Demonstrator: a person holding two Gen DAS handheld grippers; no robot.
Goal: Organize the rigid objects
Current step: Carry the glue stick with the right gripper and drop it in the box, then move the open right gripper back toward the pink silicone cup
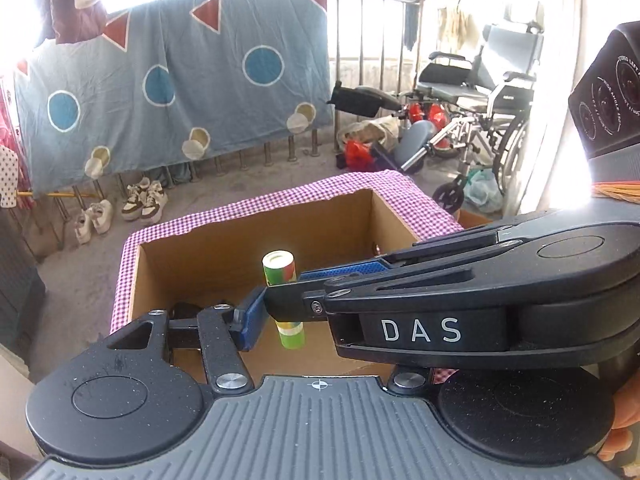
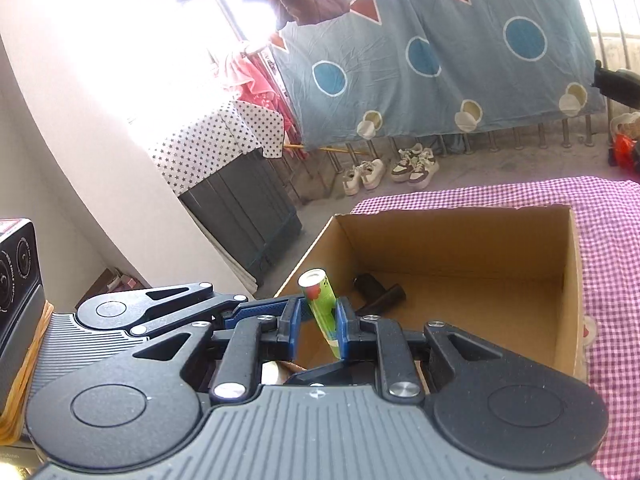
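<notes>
Two grippers crowd over the cardboard box (image 2: 460,240) sitting on the pink checked cloth (image 2: 612,280). Right gripper (image 2: 318,326) is pinching a green-and-red tube (image 2: 320,304) mid-body between its blue pads, tube tilted, hanging over the box's near-left corner. Left gripper (image 1: 276,304) looks spread, its fingers flanking the tube; can't tell if it touches. Dark cylinders (image 2: 378,294) lie on the box floor by the left wall. Tube looks light, stiff, glossy, so probably slippery; best grip is across the middle, not the cap.
</notes>
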